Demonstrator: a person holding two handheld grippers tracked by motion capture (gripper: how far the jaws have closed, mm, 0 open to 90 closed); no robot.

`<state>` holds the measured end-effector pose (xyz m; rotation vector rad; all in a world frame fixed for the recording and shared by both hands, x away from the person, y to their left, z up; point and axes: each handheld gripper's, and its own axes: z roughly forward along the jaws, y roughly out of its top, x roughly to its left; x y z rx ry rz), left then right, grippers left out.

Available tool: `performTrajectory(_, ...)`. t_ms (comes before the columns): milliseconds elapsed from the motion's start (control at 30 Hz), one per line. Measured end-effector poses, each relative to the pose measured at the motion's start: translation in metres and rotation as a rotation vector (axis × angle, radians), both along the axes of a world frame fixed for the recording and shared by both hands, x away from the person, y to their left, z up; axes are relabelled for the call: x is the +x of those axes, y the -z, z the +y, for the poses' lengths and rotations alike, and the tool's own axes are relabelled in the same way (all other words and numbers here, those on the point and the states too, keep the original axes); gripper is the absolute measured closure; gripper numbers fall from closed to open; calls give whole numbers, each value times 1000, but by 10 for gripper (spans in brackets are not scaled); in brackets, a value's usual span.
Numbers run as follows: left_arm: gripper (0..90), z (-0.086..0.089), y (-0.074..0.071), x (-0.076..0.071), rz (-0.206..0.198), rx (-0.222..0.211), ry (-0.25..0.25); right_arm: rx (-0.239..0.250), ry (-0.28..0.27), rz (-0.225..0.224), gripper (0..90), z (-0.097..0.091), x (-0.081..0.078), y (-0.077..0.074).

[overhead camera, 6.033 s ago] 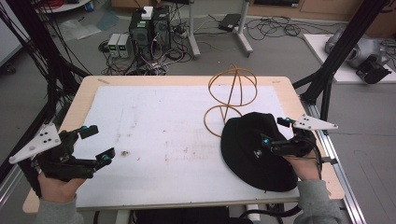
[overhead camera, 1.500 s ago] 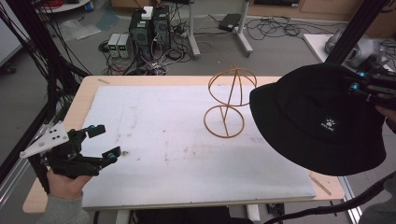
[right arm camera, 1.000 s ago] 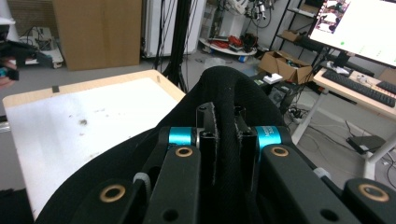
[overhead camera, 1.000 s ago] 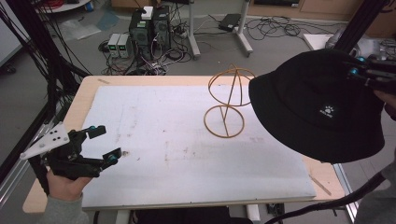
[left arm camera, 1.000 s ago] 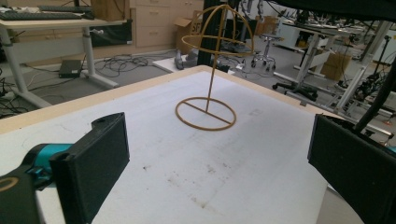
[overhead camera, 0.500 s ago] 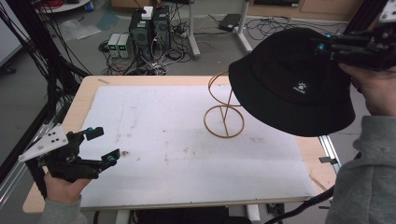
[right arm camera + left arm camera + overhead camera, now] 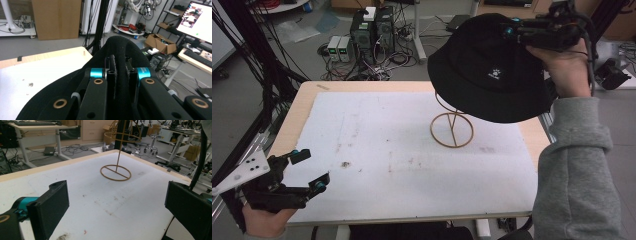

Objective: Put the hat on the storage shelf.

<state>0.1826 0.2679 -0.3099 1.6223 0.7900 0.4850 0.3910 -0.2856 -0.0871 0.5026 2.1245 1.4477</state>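
Note:
A black bucket hat (image 7: 487, 70) hangs in the air over the top of a brass wire hat stand (image 7: 452, 129), hiding the stand's upper loops. My right gripper (image 7: 512, 31) is shut on the hat's fabric at its upper right. In the right gripper view a fold of the hat (image 7: 117, 47) is pinched between the jaws of the right gripper (image 7: 120, 72). My left gripper (image 7: 311, 170) rests open at the table's front left corner with nothing in it. The left gripper view looks between the jaws of the left gripper (image 7: 117, 212) to the stand (image 7: 115, 172) across the white mat.
A white mat (image 7: 387, 150) covers most of the wooden table (image 7: 307, 95). Computer towers (image 7: 372, 30) and cables stand on the floor behind it. Black frame posts (image 7: 267, 75) rise at the left. A monitor (image 7: 200, 20) stands to the right.
My right gripper has lifted the hat off the table's right side and carried it up and left until it hangs over the stand. The left gripper has stayed put.

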Motion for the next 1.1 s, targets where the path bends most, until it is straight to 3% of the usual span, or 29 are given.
performTrajectory(367, 58, 3, 2, -12, 10, 19, -24, 16, 11, 3, 845, 23, 35, 7)
performTrajectory(667, 58, 9, 3, -5, 12, 8, -31, 33, 3, 17, 844, 32, 52, 16)
performTrajectory(833, 58, 8, 4, 2, 18, 3, -23, 21, 10, 36, 844, 38, 63, 29)
performTrajectory(1100, 58, 4, 8, 8, 34, 10, -12, 23, 23, 113, 843, 38, 79, 63)
